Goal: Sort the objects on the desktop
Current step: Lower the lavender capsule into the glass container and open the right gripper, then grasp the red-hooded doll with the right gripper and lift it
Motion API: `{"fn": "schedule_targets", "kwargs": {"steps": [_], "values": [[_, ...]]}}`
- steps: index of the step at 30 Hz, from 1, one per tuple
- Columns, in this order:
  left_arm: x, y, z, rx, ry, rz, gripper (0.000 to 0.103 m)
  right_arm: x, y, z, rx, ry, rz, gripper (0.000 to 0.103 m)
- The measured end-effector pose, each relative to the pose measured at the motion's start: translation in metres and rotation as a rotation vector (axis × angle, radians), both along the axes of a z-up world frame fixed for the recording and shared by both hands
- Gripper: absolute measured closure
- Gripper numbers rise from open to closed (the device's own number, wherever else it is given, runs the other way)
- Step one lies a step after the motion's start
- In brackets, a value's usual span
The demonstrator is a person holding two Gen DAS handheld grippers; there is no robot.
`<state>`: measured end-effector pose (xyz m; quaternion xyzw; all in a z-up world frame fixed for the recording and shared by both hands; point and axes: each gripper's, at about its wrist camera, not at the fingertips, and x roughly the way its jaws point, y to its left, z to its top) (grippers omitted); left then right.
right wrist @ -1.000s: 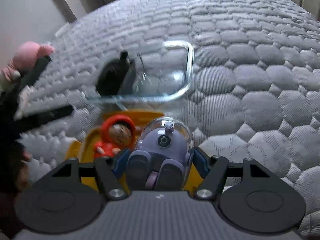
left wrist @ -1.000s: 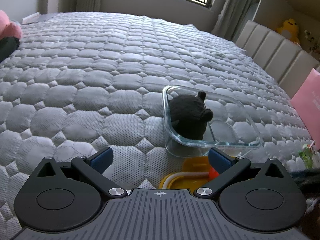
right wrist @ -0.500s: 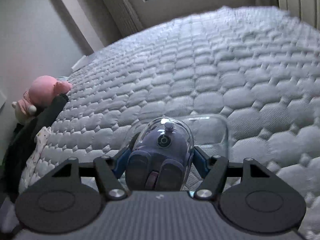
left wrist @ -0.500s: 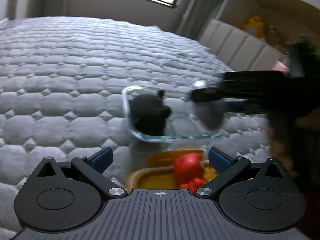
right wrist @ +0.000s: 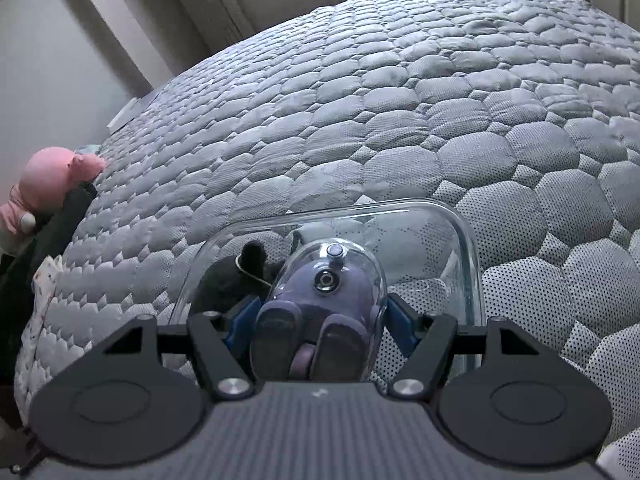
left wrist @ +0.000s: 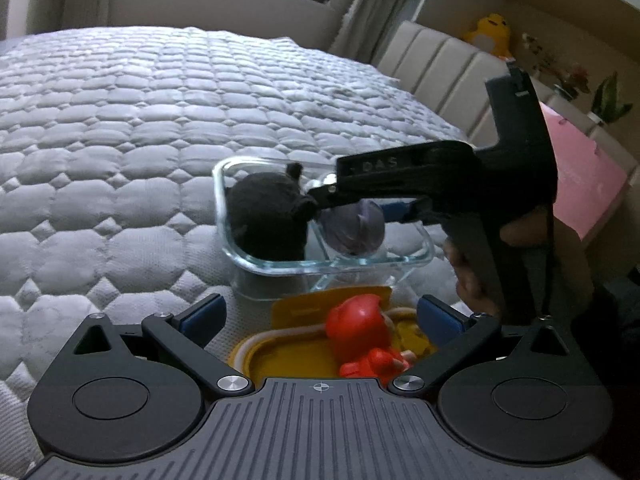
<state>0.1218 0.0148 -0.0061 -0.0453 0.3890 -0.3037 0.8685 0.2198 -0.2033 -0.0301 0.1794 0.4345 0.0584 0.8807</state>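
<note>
Nearest you, the red-hooded toy figure (left wrist: 362,334) waits unsorted in the yellow tray (left wrist: 288,354), between your spread, empty left gripper (left wrist: 320,316). Beyond, your right gripper (right wrist: 316,320) clasps the purple dome-capped toy (right wrist: 324,300) over the clear glass dish (right wrist: 464,232), beside the black plush (left wrist: 266,214) already inside.

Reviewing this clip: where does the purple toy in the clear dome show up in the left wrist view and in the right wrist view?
Left wrist: the purple toy sits right of centre, gripped by the right gripper over the glass container, beside the black plush.
Right wrist: the purple toy fills the lower centre, between the blue pads.
Shared landmark: the glass container with the black plush inside.
</note>
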Motion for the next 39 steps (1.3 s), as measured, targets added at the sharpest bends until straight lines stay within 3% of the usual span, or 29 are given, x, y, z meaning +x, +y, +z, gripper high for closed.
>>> {"fn": "schedule_targets", "kwargs": {"steps": [3,6,10,15,21,29,34,36,39], "values": [[-0.003,-0.006,0.0,-0.006,-0.001,-0.042,0.0,0.0,0.002,0.003,-0.006,-0.003,0.011,0.034],[-0.003,-0.005,-0.001,-0.083,0.019,-0.118,0.0,-0.001,0.001,0.007,-0.027,-0.008,0.017,0.034],[-0.003,0.008,0.001,-0.244,0.051,-0.194,0.0,-0.009,0.003,0.016,-0.063,-0.043,0.024,0.034],[-0.005,0.026,0.004,-0.347,0.052,-0.208,0.0,-0.037,0.02,0.039,-0.196,-0.15,0.055,0.033],[-0.005,0.039,0.008,-0.388,0.049,-0.179,0.0,-0.074,0.04,0.052,-0.287,-0.205,0.144,0.027],[-0.024,0.026,0.021,-0.305,-0.03,-0.246,0.0,-0.093,0.032,0.048,-0.24,-0.147,0.176,0.021],[-0.043,0.01,0.027,-0.208,-0.113,-0.287,0.0,-0.103,0.015,0.031,-0.126,-0.05,0.188,0.014],[-0.049,0.008,0.029,-0.21,-0.134,-0.316,0.0,-0.105,0.011,0.026,-0.083,-0.016,0.2,0.014],[-0.058,0.014,0.034,-0.231,-0.174,-0.342,0.0,-0.112,0.013,0.024,-0.129,-0.012,0.185,0.014]]}}
